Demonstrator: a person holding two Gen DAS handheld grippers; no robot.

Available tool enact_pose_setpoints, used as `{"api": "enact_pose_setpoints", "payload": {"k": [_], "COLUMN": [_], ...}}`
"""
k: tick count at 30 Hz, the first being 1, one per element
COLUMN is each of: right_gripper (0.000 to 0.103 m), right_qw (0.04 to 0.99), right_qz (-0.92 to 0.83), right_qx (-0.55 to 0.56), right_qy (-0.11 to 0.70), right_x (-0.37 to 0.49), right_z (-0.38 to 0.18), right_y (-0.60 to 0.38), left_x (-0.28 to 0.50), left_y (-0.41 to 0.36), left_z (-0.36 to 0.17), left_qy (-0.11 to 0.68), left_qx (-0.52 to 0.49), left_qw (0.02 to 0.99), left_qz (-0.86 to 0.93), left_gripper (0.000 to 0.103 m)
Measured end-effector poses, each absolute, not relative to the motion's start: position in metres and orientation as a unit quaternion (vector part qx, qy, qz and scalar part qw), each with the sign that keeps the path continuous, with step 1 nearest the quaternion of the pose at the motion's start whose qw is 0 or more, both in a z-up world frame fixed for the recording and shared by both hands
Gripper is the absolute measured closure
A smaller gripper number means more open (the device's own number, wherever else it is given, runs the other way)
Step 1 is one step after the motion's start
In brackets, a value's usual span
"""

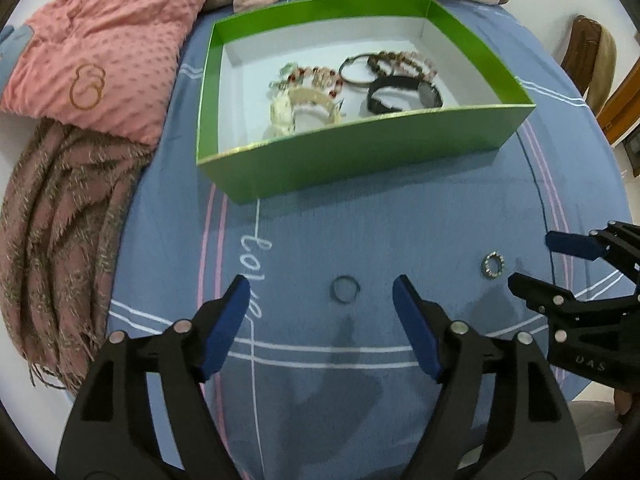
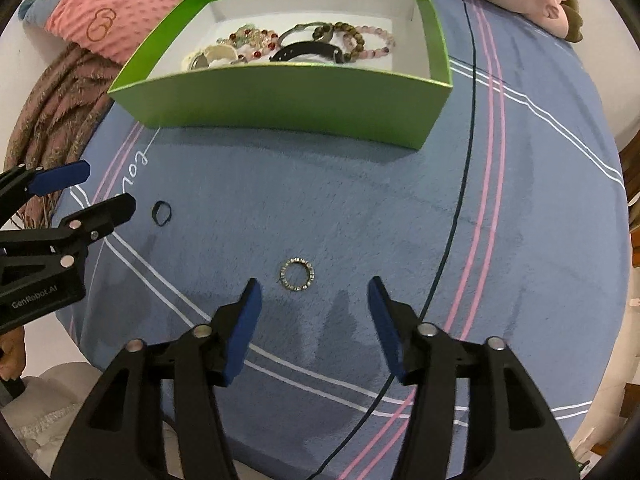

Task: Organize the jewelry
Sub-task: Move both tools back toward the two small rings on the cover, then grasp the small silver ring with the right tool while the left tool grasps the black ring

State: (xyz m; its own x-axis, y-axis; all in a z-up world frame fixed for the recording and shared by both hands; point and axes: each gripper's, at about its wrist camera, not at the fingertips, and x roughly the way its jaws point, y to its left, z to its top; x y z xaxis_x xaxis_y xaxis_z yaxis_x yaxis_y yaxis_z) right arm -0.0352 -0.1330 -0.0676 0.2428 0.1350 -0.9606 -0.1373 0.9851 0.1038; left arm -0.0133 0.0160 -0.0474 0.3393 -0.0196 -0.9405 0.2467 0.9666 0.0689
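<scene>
Rings lie on blue cloth w/ pink & white stripes. Left tool points down, jaws apart, nothing gripped; dark ring sits just ahead, btwn its tips, not touched. Right tool likewise apart & empty; stone-set ring just ahead, nearer its left pad. Green box farther ahead of both tools holds bracelets and a black band. Pink blanket beyond, left of box.

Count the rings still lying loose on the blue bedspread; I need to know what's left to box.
2: a plain dark band before the left gripper, a stone-studded silver ring before the right gripper. Neither is held.
</scene>
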Motion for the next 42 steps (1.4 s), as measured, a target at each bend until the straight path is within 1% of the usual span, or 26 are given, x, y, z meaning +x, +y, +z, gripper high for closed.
{"api": "enact_pose_setpoints", "payload": {"k": [7, 16, 18, 20, 23, 28, 31, 32, 36, 38, 42], "right_gripper": [0.038, 0.039, 0.044, 0.046, 0.054, 0.055, 0.063, 0.067, 0.077, 0.08, 0.081], "right_qw": [0.782, 0.789, 0.787, 0.783, 0.777, 0.779, 0.782, 0.783, 0.784, 0.784, 0.784], "right_qz": [0.084, 0.092, 0.093, 0.093, 0.092, 0.092, 0.097, 0.098, 0.1, 0.099, 0.101], "right_qx": [-0.004, -0.042, -0.051, -0.058, -0.062, -0.069, -0.071, -0.072, -0.072, -0.069, -0.057], "right_qy": [0.617, 0.606, 0.608, 0.613, 0.62, 0.616, 0.612, 0.611, 0.609, 0.609, 0.609], "right_x": [-0.038, -0.027, -0.025, -0.024, -0.022, -0.022, -0.027, -0.029, -0.03, -0.033, -0.034], "right_z": [-0.075, -0.088, -0.091, -0.096, -0.102, -0.101, -0.1, -0.1, -0.099, -0.1, -0.098], "right_y": [-0.132, -0.114, -0.11, -0.107, -0.105, -0.103, -0.099, -0.098, -0.095, -0.1, -0.103], "left_x": [-0.015, -0.017, -0.018, -0.018, -0.016, -0.013, -0.012, -0.011, -0.006, -0.005, -0.006], "left_y": [0.038, 0.029, 0.027, 0.027, 0.029, 0.025, 0.02, 0.017, 0.008, 0.005, 0.007], "left_z": [-0.067, -0.077, -0.078, -0.079, -0.082, -0.091, -0.093, -0.093, -0.094, -0.095, -0.093], "left_qy": [0.605, 0.618, 0.62, 0.622, 0.627, 0.634, 0.634, 0.631, 0.627, 0.628, 0.628], "left_qx": [0.066, 0.059, 0.059, 0.053, 0.04, 0.028, 0.034, 0.039, 0.053, 0.053, 0.05], "left_qw": [0.79, 0.777, 0.775, 0.772, 0.769, 0.762, 0.762, 0.764, 0.766, 0.765, 0.766], "left_qz": [-0.078, -0.105, -0.11, -0.114, -0.121, -0.128, -0.127, -0.127, -0.131, -0.131, -0.128], "left_gripper": [0.025, 0.025, 0.025, 0.025, 0.025, 0.025, 0.025, 0.025, 0.025, 0.025, 0.025]}}
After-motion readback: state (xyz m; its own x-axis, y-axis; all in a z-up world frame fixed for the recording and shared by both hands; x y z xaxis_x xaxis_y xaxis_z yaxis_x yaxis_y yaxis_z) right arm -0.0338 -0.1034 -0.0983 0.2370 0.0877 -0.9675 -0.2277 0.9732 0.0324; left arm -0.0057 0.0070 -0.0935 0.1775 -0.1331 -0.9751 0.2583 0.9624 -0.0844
